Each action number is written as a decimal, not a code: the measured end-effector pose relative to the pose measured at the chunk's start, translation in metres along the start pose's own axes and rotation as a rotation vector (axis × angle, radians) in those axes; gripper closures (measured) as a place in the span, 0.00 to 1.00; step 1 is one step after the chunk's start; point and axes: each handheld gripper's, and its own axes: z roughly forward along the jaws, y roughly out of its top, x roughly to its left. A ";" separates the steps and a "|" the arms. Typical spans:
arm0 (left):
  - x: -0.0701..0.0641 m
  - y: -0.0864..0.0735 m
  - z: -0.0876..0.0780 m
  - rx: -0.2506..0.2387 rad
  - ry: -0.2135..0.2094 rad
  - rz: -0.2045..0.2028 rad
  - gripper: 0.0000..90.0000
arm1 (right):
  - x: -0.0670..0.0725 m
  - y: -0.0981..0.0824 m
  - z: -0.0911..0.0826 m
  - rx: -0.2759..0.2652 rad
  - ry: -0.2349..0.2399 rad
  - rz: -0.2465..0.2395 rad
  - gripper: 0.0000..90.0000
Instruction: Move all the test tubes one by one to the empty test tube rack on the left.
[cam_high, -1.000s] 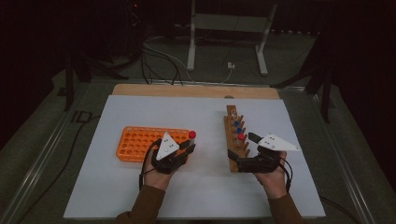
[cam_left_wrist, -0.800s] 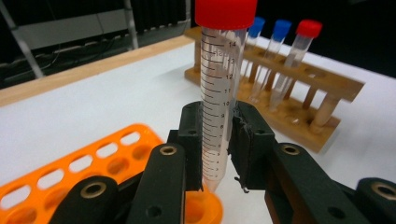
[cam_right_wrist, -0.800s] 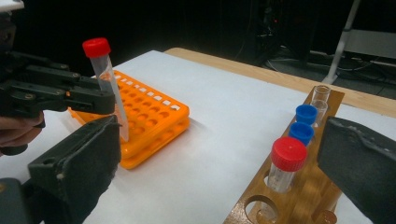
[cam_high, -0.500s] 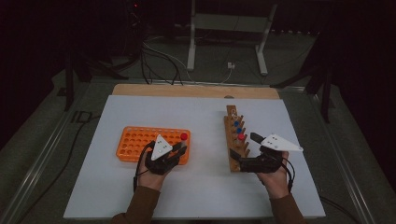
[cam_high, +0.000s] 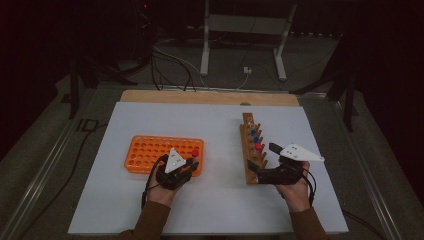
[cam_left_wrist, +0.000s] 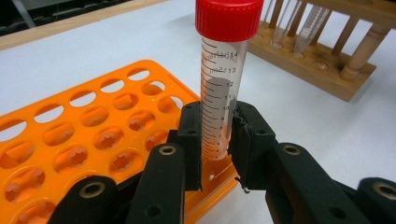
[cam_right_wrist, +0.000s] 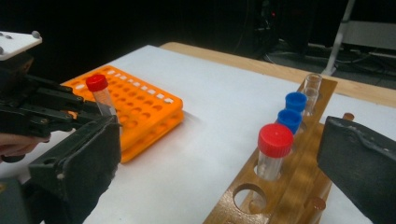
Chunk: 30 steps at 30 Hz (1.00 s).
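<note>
White tabletop lies bare around the left claw (cam_left_wrist: 215, 140), pinching a red-capped tube (cam_left_wrist: 223, 84) at the orange rack's (cam_left_wrist: 84, 140) corner edge.

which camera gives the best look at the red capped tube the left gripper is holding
The left gripper view: the tube stands close up between the left gripper pads, markings readable. The high view catches its red cap; the right gripper view shows it small.

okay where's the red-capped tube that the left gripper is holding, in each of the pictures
High view: the red-capped tube is left of centre, at the right end of the orange rack.
Left gripper view: centre, upright, clamped between the black jaws, cap near the top edge.
Right gripper view: upper left, over the near corner of the rack.
Shared landmark: the orange rack.
</note>
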 end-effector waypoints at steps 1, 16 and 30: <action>0.000 0.000 0.001 0.004 0.001 0.003 0.83 | 0.000 -0.001 0.001 0.002 0.000 0.000 0.00; 0.002 0.001 -0.006 -0.026 -0.028 -0.050 0.69 | -0.008 -0.006 0.007 0.036 -0.014 0.027 0.01; 0.010 0.012 -0.036 -0.148 -0.042 -0.149 0.36 | -0.021 -0.012 0.024 0.115 -0.072 0.006 0.31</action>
